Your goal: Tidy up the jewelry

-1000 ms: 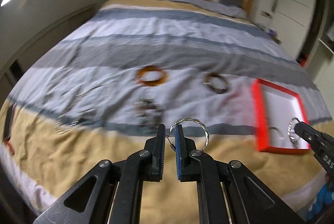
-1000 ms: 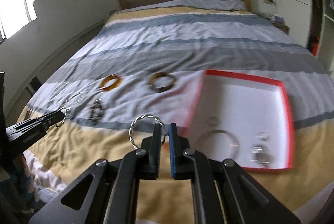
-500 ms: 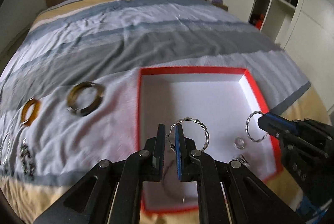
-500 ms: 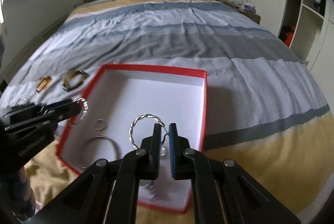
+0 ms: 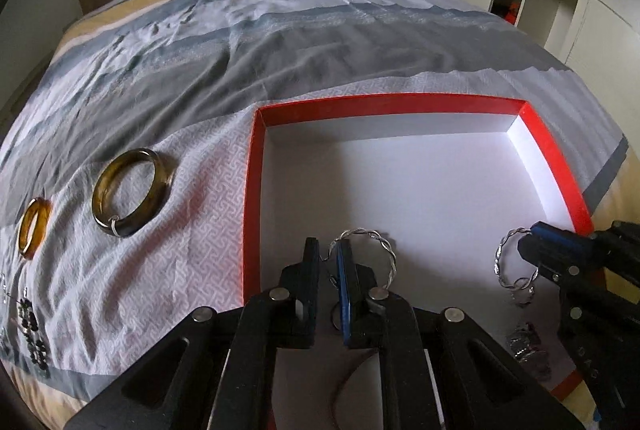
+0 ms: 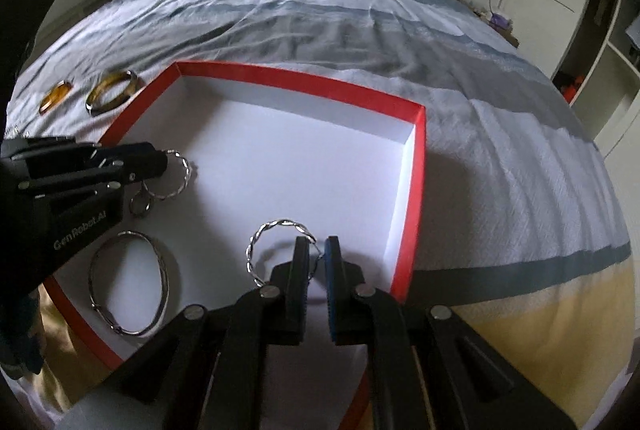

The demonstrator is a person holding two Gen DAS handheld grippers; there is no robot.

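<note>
Under us lies the bed (image 5: pixel 280 41), and we have swung both tools from the loose jewelry on its left side to hang over the red box (image 5: pixel 552 157). A silver bangle (image 6: pixel 128 282) and small ring (image 6: pixel 140 205) already rest inside it. Our left tool (image 5: pixel 328 270) is clamped on a twisted hoop (image 5: pixel 376 250); our right tool (image 6: pixel 316 262) grips the matching hoop (image 6: pixel 276 238). We judge both ready to drop, while the brown bangle (image 5: pixel 130 185) and amber bangle (image 5: pixel 34 226) wait outside.
</note>
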